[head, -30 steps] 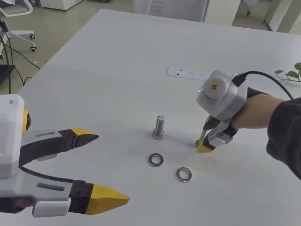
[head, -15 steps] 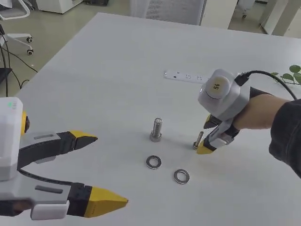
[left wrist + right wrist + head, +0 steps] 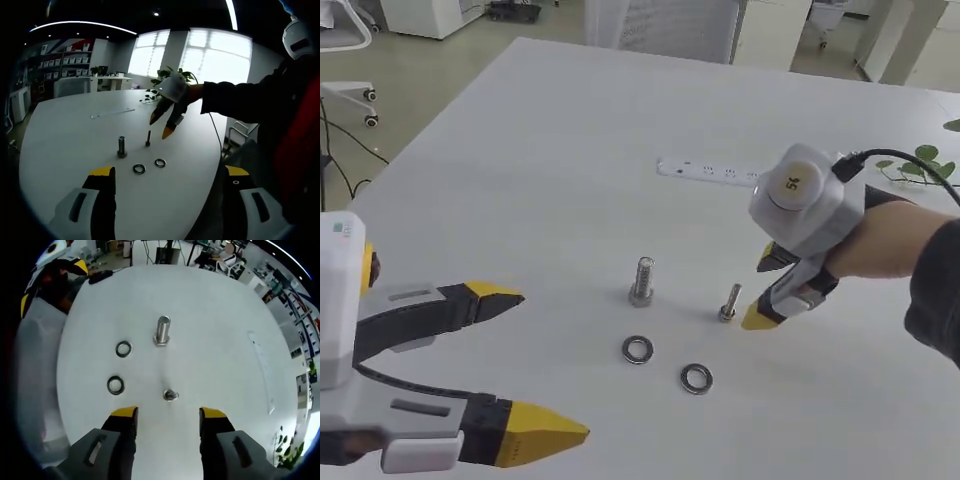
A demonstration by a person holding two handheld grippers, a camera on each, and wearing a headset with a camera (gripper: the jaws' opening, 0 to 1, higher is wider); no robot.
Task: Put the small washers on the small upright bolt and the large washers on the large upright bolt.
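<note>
Right gripper [image 3: 762,292], jaws open and empty, hung just beside the small bolt [image 3: 729,301]. Large bolt [image 3: 642,279] and two washers [image 3: 637,349] sat near it. Left gripper [image 3: 535,363] gaped empty, well apart.

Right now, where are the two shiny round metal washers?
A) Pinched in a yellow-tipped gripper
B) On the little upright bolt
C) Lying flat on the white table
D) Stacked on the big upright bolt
C: one shiny round metal washer and the other washer lie flat on the white table, apart from each other, in front of the large upright steel bolt and the small upright steel bolt, which are both bare.
</note>
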